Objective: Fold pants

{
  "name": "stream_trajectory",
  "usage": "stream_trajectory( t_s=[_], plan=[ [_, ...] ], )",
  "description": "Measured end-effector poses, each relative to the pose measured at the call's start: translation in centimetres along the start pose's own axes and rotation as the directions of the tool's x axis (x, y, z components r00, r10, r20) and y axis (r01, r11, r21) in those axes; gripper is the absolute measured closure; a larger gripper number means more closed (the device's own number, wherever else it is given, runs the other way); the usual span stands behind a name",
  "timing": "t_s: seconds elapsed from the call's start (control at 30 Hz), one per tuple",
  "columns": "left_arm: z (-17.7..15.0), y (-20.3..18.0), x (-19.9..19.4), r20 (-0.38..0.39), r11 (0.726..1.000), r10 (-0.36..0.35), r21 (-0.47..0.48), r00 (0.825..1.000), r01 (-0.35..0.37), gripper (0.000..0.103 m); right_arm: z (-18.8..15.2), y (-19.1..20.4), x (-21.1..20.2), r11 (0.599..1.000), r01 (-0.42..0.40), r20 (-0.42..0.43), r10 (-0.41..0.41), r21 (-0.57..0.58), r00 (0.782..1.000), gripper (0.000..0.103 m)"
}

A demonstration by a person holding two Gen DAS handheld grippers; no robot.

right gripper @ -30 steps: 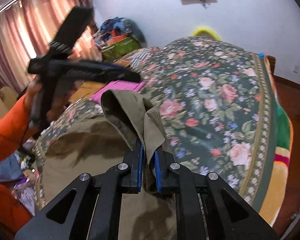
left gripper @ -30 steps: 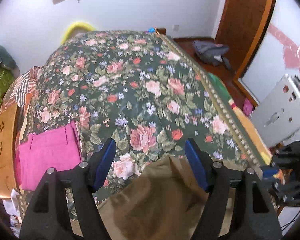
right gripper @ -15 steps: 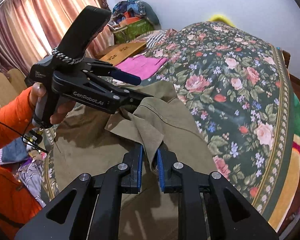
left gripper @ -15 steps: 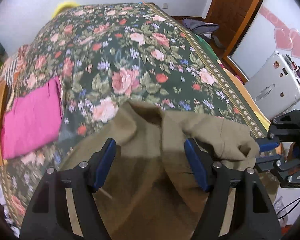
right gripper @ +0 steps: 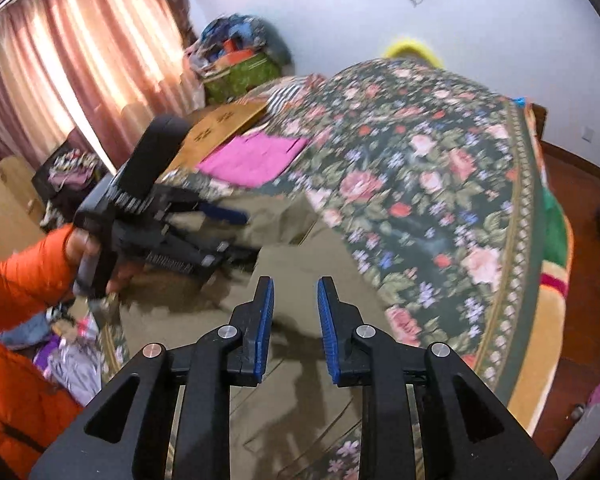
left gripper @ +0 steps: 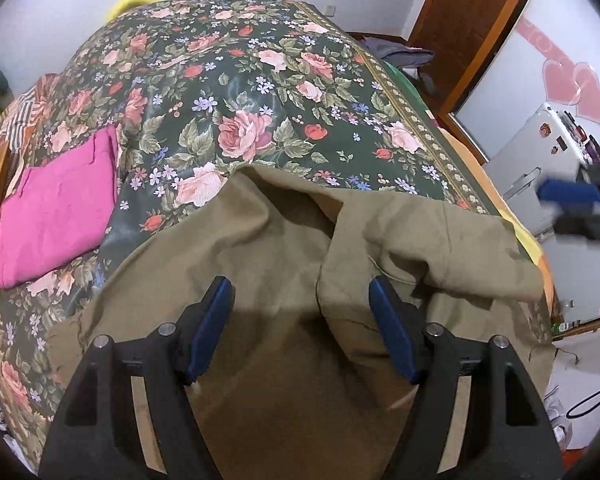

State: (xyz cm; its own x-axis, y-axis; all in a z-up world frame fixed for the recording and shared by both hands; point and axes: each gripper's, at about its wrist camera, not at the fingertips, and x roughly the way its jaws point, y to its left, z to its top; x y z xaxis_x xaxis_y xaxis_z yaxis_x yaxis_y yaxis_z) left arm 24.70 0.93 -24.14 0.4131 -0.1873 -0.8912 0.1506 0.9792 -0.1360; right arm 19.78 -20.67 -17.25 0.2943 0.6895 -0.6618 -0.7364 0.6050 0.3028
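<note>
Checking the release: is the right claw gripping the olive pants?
No: the right claw stands open with nothing between its pads, and the olive pants lie on the bed.

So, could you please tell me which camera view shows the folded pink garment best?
The left wrist view: the folded pink garment lies sharp and whole on the floral bedspread, left of the olive pants. The right wrist view shows it smaller, farther off and blurred, beyond the left tongs.

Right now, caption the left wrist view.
Open left gripper over olive pants on floral bedspread, pink garment beside.
</note>
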Motion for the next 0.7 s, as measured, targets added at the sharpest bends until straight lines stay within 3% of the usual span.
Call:
stream_trajectory(
  t_s=[0.17,0.23,0.4,0.57,0.7],
  plan=[
    [-0.8,0.1,-0.7,0.005,1.0,-0.001,-0.007,1.0,0.001,0.032,1.8,-1.4,2.0,0.997,0.052,0.033,-0.054,0.058,0.998,0.082],
    [-1.2,0.5,-1.0,0.006,1.0,-0.009,-0.021,1.0,0.009,0.032,1.8,-1.6,4.1,0.994,0.085,0.007,-0.086,0.072,0.996,0.082],
    [-1.5,1.0,-2.6,0.037,1.0,0.019,-0.003,0.999,-0.018,0.032,-0.2,-0.2,7.9,0.997,0.047,-0.087,-0.042,0.054,0.995,0.081],
    [0.7,1.3,-3.9,0.092,0.998,0.058,0.009,0.994,-0.059,0.032,-1.4,0.5,8.1,0.996,0.045,-0.073,-0.04,0.076,0.997,0.079],
    [3.7,1.1,-2.1,0.1,0.996,0.084,0.019,0.991,-0.086,0.032,-1.9,0.5,8.0,0.994,0.037,-0.065,-0.03,0.1,0.997,0.079]
  ],
)
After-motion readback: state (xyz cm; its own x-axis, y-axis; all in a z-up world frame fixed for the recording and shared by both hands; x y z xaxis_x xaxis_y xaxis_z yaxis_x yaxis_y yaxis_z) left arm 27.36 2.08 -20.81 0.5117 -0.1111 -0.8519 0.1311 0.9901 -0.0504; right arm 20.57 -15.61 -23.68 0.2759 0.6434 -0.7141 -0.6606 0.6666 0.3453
